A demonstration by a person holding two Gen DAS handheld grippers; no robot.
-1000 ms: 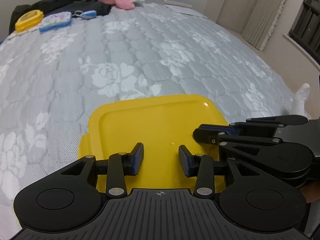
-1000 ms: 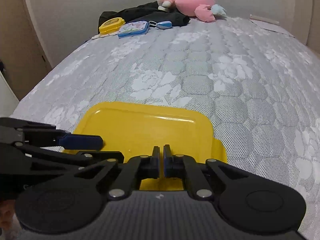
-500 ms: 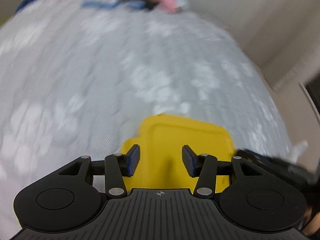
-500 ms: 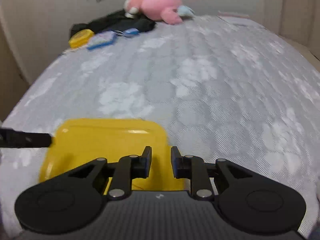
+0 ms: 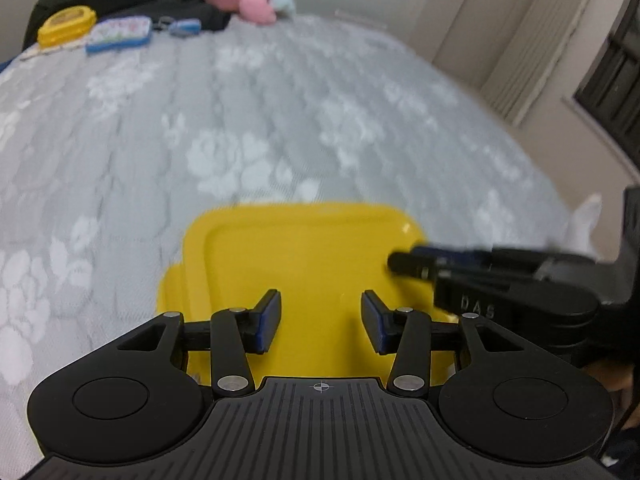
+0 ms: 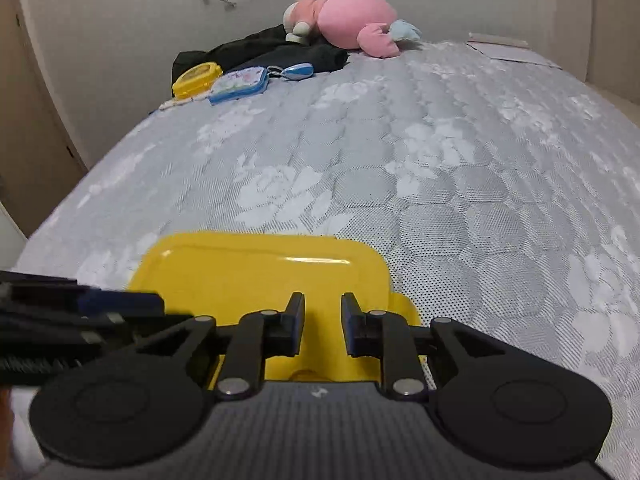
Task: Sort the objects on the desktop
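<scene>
A yellow tray [image 5: 304,256] lies empty on the grey quilted bed, also in the right wrist view [image 6: 260,268]. My left gripper [image 5: 320,322] is open and empty over the tray's near part. My right gripper [image 6: 322,324] is open and empty over the tray's near right corner; it shows from the side in the left wrist view [image 5: 404,260]. Far off lie a small yellow case [image 6: 197,77], a blue-edged pouch [image 6: 239,83] and a blue key fob [image 6: 296,70].
A pink plush toy [image 6: 348,20] and black clothing [image 6: 272,50] lie at the bed's far end. Papers [image 6: 504,48] rest at the far right. A wall and door stand left, curtains [image 5: 516,36] right of the bed.
My right gripper has opened from shut. Both grippers swung about and came back over the tray; the left one stays open.
</scene>
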